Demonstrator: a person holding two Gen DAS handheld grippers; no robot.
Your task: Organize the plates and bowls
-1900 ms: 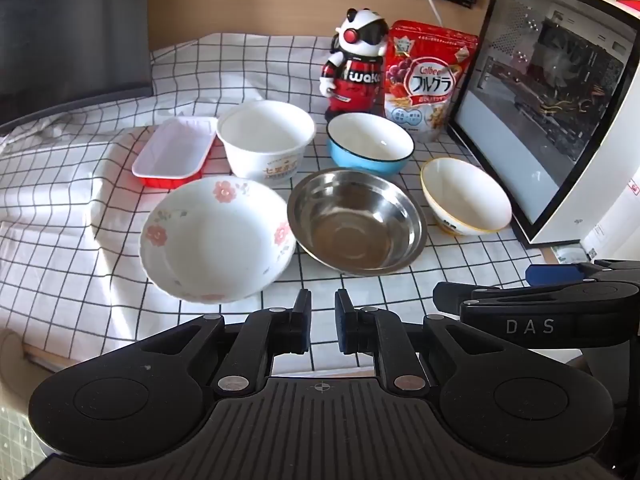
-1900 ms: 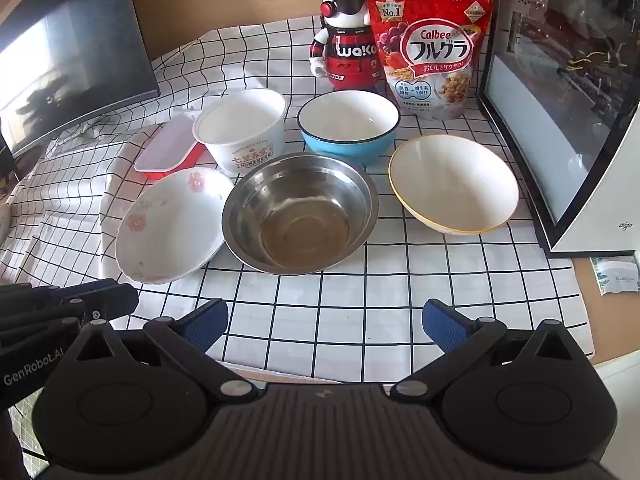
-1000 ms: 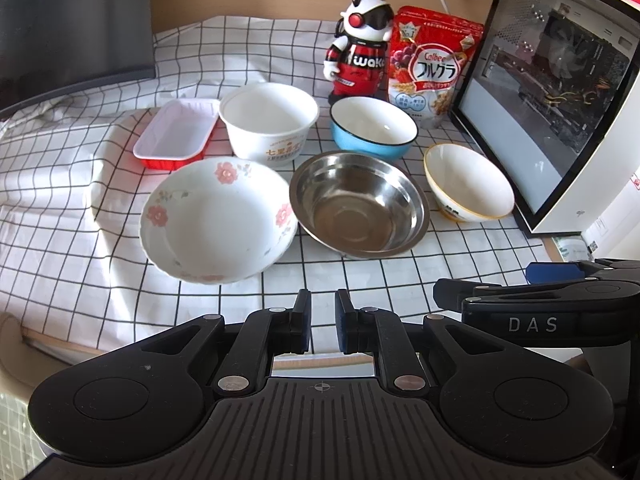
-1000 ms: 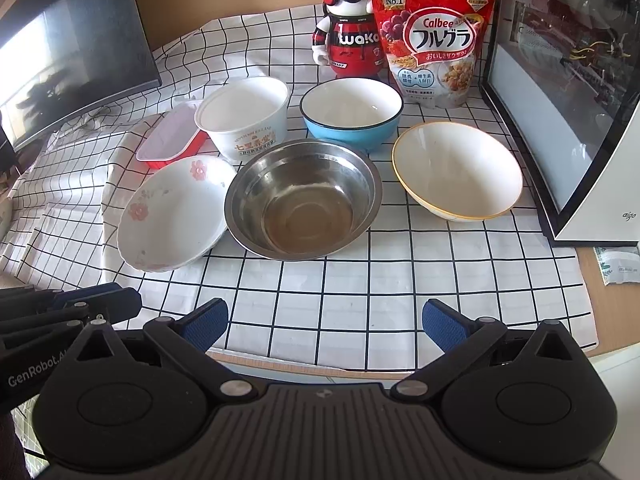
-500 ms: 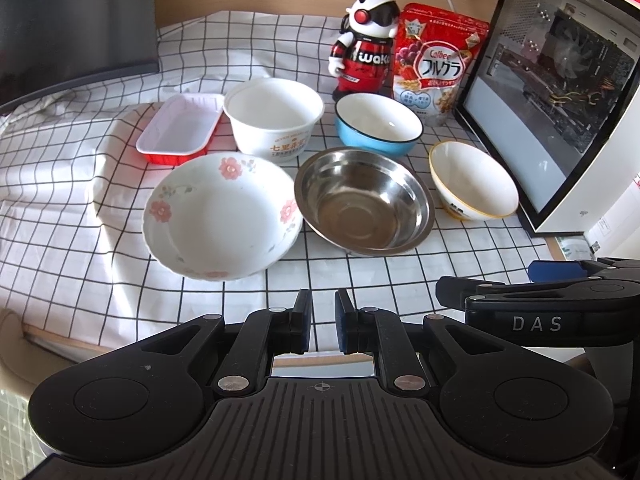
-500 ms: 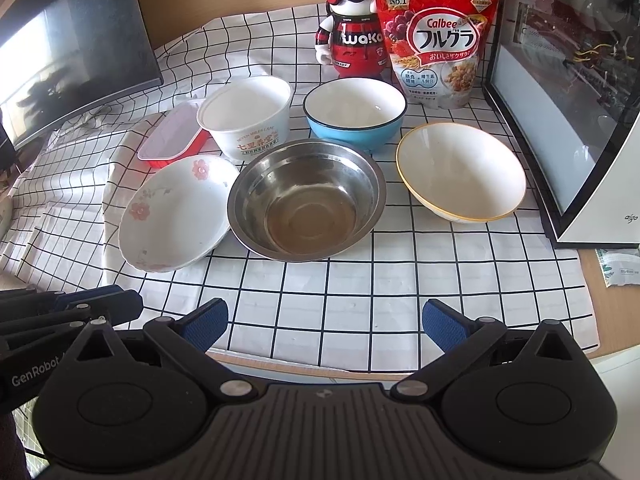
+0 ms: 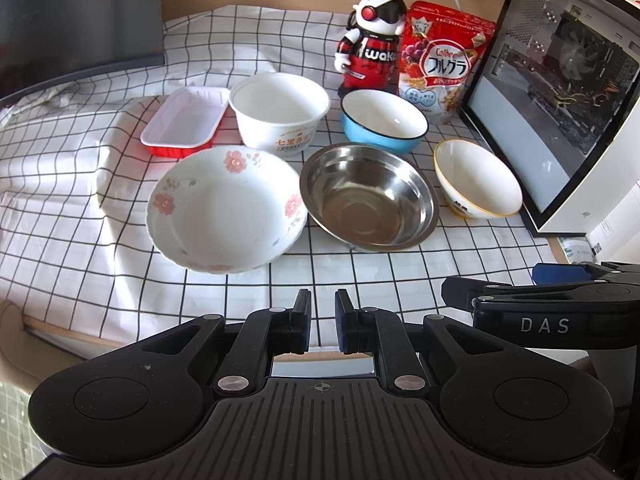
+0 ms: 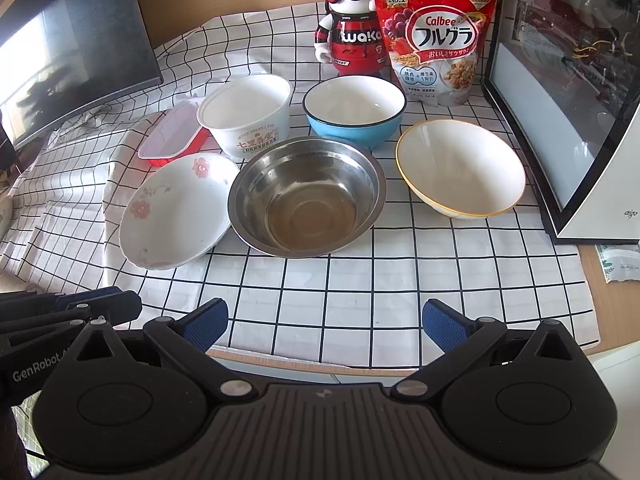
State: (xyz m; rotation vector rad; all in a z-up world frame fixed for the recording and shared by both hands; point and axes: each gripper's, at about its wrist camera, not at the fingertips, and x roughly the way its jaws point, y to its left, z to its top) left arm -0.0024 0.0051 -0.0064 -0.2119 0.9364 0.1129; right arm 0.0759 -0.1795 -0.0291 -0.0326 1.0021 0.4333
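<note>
Left gripper (image 7: 322,322): fingers nearly closed, a narrow gap between them, holding nothing, at lower centre of frame. Right gripper (image 8: 325,325): fingers spread wide, empty, at lower centre. On the checked cloth (image 8: 360,280), mid-frame: flowered plate (image 7: 226,208) left, touching the steel bowl (image 7: 368,202) at centre; yellow-rimmed bowl (image 8: 460,168) right. Behind: red tray (image 7: 184,122), white tub (image 7: 280,114), blue bowl (image 8: 354,112).
</note>
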